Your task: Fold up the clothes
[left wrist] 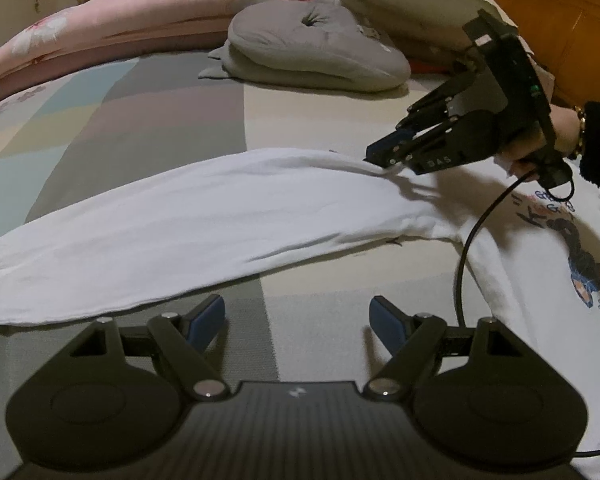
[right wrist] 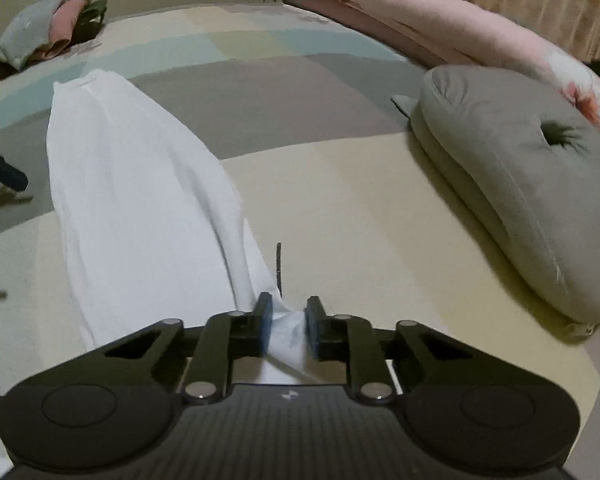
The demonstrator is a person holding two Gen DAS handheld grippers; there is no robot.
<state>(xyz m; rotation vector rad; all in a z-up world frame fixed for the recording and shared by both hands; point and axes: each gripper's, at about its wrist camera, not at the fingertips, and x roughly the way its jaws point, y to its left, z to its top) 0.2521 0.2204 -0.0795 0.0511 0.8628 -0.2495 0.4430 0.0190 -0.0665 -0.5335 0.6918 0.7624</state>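
On the bed (left wrist: 180, 92), seen from the left wrist camera, a white sweatshirt (left wrist: 500, 264) lies with its long sleeve (left wrist: 160, 232) stretched flat toward the left edge. Its body sits at the right side, and the picture cuts part of it off. A blue and black print (left wrist: 576, 256) shows there, but the drawing is too blurry to read. The left gripper (left wrist: 298, 322) hangs just above the sheet near the sleeve. Its jaws are wide apart and nothing is between them. The right gripper (left wrist: 384, 156) pinches the cloth where the sleeve meets the body, and the cloth rises a little at that spot. A hand (left wrist: 540, 144) in a dark fuzzy sleeve holds it, and a black cable (left wrist: 466, 248) hangs down over the shirt. A gray cushion (left wrist: 316, 48) and a pink flowered quilt (left wrist: 140, 16) lie at the far edge of the bed.

From the right wrist camera, the right gripper (right wrist: 287, 326) has its jaws closed on a bunched bit of the white cloth. The sleeve (right wrist: 132, 184) runs away from it toward the far left corner of the bed (right wrist: 340, 200). The sweatshirt's body is hidden under the gripper. The gray cushion (right wrist: 520, 184) lies at the right edge, with the pink quilt (right wrist: 420, 28) behind it. A small pile of folded clothes (right wrist: 48, 32) sits in the far left corner, too small to tell apart. Dark parts at the left edge are cut off.
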